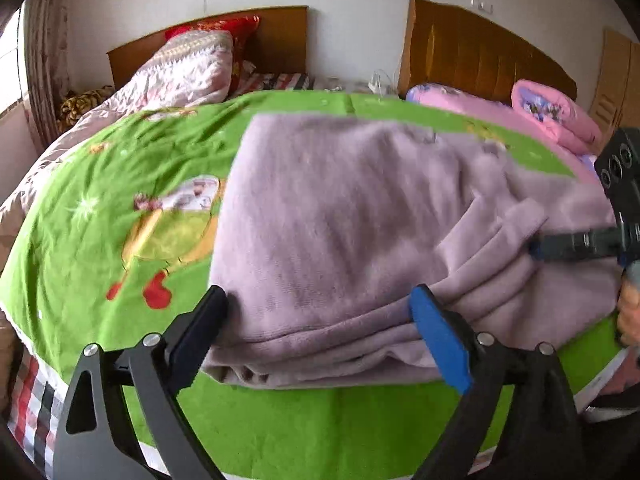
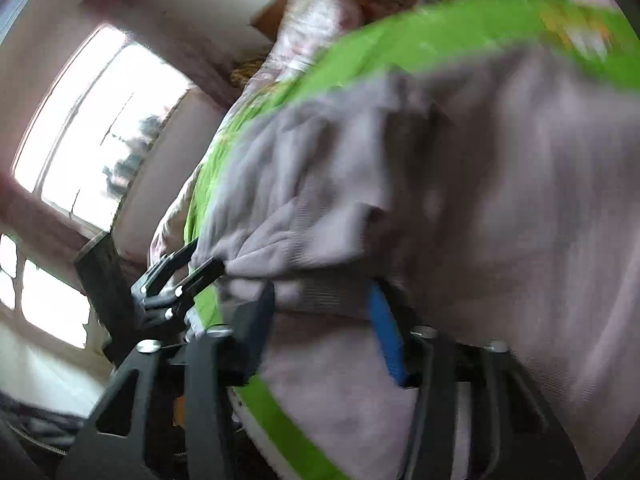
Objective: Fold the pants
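On the green sheet point(image 1: 100, 184) of the near bed lie the pants point(image 1: 360, 216) — mauve, fleecy, already doubled into a thick stack. In the left view the stack's long axis runs from the near edge of the bed away toward the headboards, leaning a little to the right; layered folded edges face the camera along the near side, and loose folds bunch at the right.

The left gripper point(image 1: 320, 320) sits at the near edge with its jaws spread wide, one finger at either side of the folded hem, the cloth edges lying between them but not pinched. The right gripper point(image 1: 568, 244) reaches in from the right in that view, its tip against the bunched folds. Its own view is heavily blurred: the right gripper point(image 2: 320, 312) has its fingers apart with mauve cloth over and between them, yet whether they pinch it I cannot tell. The left gripper point(image 2: 184, 272) shows there at the left, by the edge of the pants point(image 2: 480, 180).

The sheet carries cartoon prints, with a plaid cover point(image 1: 28, 396) showing below its left edge. Behind stand two wooden headboards: one point(image 1: 276, 36) with a pale quilt point(image 1: 180, 76) and a red pillow point(image 1: 224, 26), the other point(image 1: 480, 52) with pink bedding point(image 1: 556, 116). A bright window point(image 2: 92, 128) fills the left of the right view.
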Demonstrator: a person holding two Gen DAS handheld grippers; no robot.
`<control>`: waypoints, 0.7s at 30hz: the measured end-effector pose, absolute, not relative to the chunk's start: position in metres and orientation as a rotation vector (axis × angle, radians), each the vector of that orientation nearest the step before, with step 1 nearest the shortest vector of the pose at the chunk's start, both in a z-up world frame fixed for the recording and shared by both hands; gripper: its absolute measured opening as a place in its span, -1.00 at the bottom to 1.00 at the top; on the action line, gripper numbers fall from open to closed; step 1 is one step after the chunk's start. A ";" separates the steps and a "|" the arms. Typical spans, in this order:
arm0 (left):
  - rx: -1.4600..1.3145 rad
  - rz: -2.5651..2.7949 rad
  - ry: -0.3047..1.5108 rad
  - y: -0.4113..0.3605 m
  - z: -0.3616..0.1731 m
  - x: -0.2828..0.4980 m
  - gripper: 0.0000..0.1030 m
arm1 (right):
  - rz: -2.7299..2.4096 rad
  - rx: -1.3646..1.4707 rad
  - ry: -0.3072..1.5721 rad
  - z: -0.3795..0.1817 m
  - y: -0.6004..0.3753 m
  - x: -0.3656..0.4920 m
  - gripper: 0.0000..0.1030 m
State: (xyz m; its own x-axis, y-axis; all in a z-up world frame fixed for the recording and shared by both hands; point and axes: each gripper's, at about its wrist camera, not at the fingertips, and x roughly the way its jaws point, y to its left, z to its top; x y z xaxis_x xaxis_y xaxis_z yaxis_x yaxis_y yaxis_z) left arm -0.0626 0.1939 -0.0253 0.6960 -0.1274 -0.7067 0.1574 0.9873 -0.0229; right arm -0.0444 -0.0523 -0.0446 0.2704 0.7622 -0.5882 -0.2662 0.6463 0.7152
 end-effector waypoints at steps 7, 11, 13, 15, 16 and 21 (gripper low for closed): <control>-0.022 -0.184 0.746 0.211 -0.019 -0.067 0.83 | 0.715 0.483 1.058 -0.028 -0.033 -0.028 -0.26; -0.051 -0.159 0.719 0.215 -0.007 -0.071 0.83 | 0.667 0.484 1.077 -0.037 -0.028 -0.022 -0.77; -0.046 -0.159 0.690 0.216 0.004 -0.072 0.83 | 0.701 0.467 1.007 -0.022 -0.026 -0.027 -0.83; -0.037 -0.167 0.665 0.216 0.014 -0.076 0.83 | 0.718 0.440 0.949 0.003 -0.025 -0.037 -0.84; -0.035 -0.177 0.655 0.217 0.019 -0.077 0.83 | 0.724 0.451 0.937 0.010 -0.027 -0.041 -0.84; -0.064 -0.176 0.678 0.221 0.010 -0.068 0.83 | 0.668 0.461 1.015 -0.013 -0.042 -0.054 -0.84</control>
